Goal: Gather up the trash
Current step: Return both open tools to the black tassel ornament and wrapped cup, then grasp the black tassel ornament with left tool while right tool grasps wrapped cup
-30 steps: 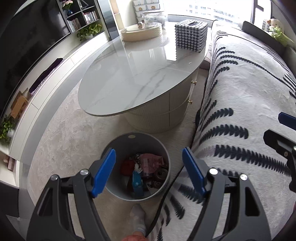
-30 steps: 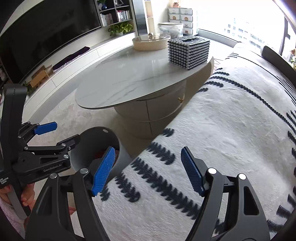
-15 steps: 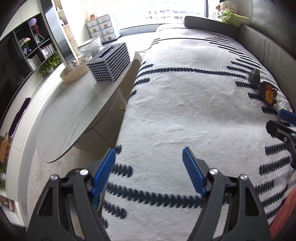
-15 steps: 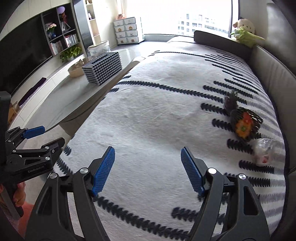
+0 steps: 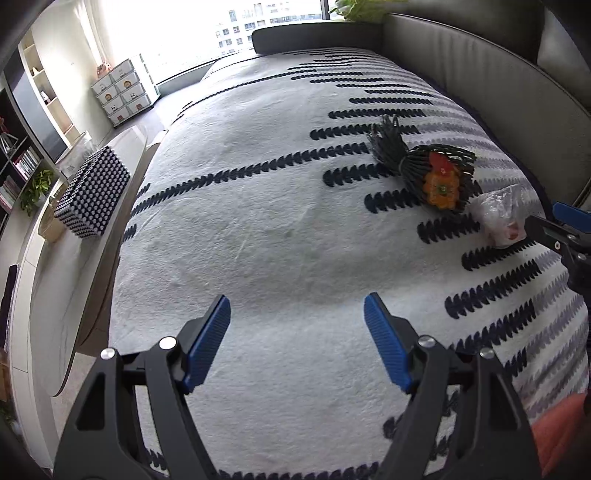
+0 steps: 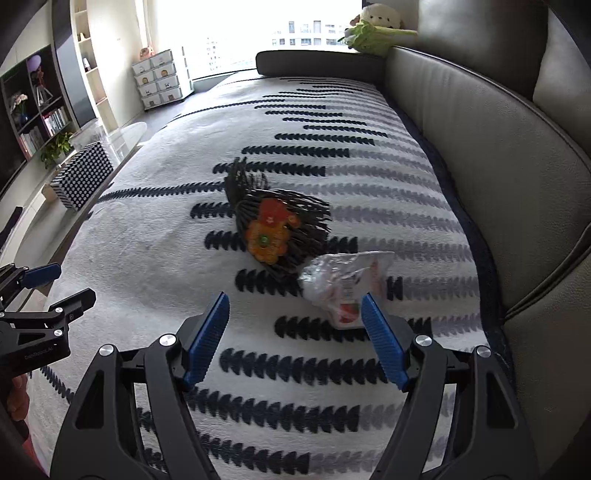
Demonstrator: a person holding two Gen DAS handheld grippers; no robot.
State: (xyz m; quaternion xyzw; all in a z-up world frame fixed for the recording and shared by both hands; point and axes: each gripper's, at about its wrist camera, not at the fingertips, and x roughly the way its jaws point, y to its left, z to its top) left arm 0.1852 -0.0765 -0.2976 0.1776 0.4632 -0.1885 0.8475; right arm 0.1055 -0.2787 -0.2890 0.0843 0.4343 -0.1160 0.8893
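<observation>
A black mesh wrapper with an orange sticker lies on the sofa's white patterned blanket. A crumpled clear plastic wrapper lies just beside it, nearer to me. My right gripper is open and empty, hovering just short of the clear wrapper. My left gripper is open and empty over bare blanket, left of both pieces. In the left wrist view the mesh wrapper and clear wrapper lie at the right, by the right gripper's tip.
The grey sofa backrest runs along the right. An oval marble coffee table with a black-and-white dotted box stands to the left. A plush toy sits on the sofa's far end. Shelves line the far left wall.
Both grippers swung from the trash bin and coffee table towards the sofa. The two wrappers came into view and now lie close before the right gripper. Both stayed open.
</observation>
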